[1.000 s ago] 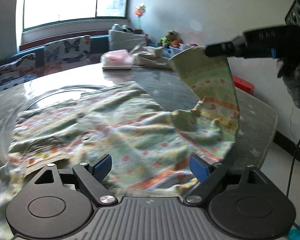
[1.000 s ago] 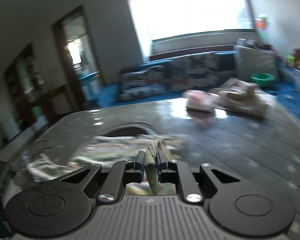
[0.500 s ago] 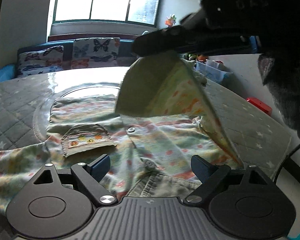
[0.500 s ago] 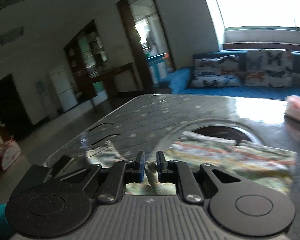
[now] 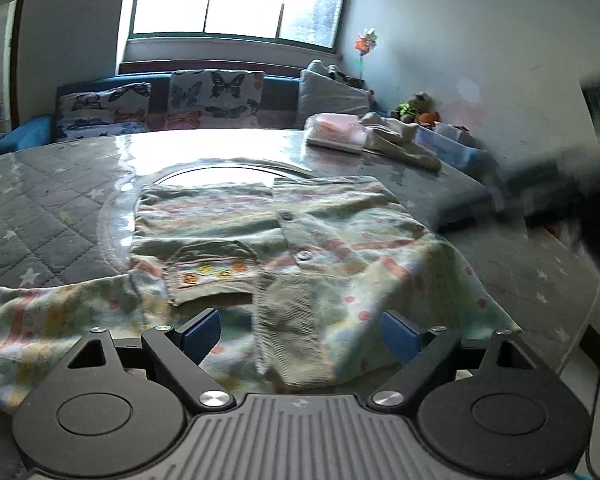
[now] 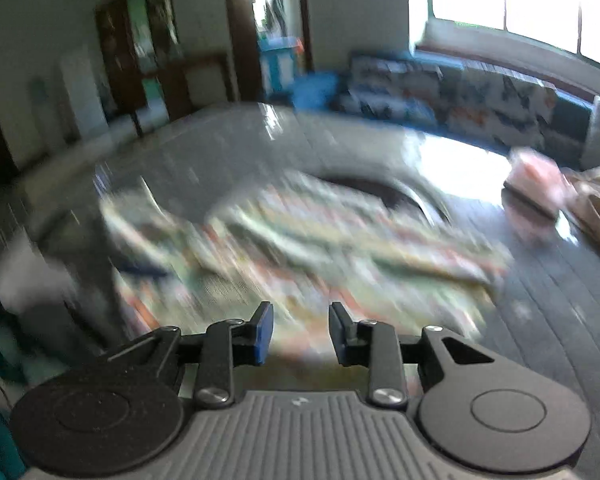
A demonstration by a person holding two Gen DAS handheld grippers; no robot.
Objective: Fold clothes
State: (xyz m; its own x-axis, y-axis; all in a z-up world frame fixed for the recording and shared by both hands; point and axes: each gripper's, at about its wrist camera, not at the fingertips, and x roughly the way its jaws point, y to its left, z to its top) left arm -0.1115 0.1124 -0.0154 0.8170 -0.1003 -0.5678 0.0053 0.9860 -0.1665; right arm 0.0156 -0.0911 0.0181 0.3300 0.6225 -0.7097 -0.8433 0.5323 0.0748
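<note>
— Left wrist view first: what is seen of the garment [image 5: 300, 236]?
— A patterned, buttoned garment is spread on the quilted grey surface [image 5: 40, 208], partly over a round inset. Its right sleeve is laid across the front, the cuff nearest the camera; a pocket [image 5: 210, 270] is seen left of the buttons. A pink folded pile [image 5: 334, 132] is set well beyond the garment.
— And the left tongs [image 5: 300, 334]?
— They are held wide apart just above the garment's near edge; nothing is gripped.
— The right tongs [image 6: 300, 330]?
— Their jaws are opening, with blurred garment cloth seen behind the gap; nothing is pressed by the pads.
</note>
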